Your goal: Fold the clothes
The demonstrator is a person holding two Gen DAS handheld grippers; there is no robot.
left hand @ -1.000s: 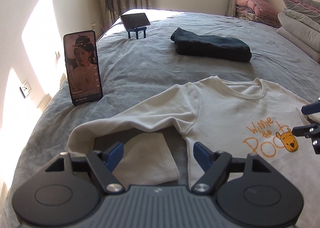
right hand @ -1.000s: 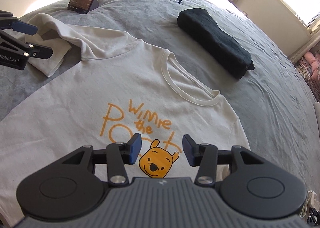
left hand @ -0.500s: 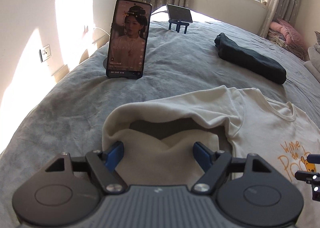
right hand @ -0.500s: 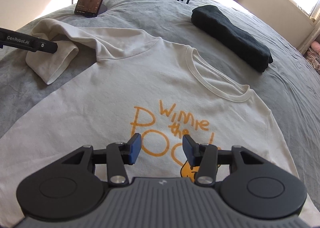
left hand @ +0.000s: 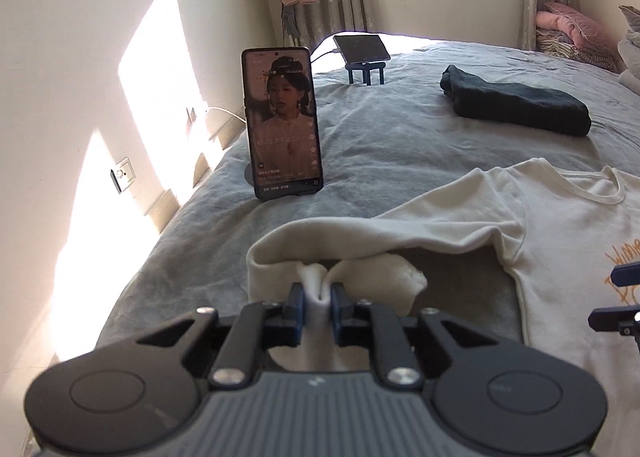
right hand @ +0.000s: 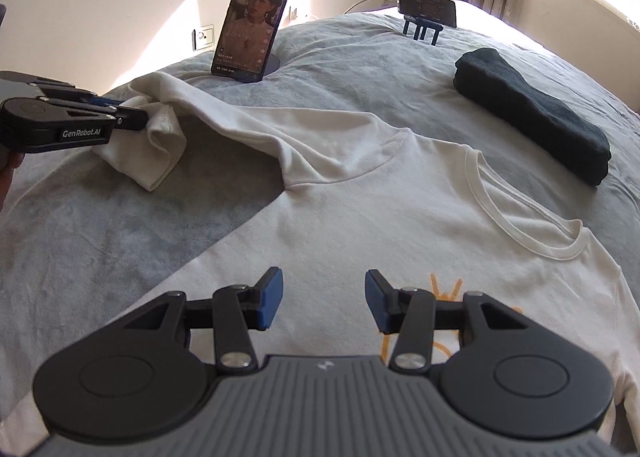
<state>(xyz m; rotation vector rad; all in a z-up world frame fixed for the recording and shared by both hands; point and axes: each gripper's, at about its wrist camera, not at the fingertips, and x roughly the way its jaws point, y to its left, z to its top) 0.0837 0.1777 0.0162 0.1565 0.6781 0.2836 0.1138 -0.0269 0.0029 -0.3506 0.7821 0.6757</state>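
"GenRobot.AI" in white on side of left tongs [right hand: 132, 121]; orange print on T-shirt [right hand: 360, 193] only partly legible; phone [right hand: 250, 25] caption too small to read.

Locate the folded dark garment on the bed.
The folded dark garment lies on the grey bedspread at upper right in the right wrist view, beyond the white T-shirt's collar and near the tablet on its stand.
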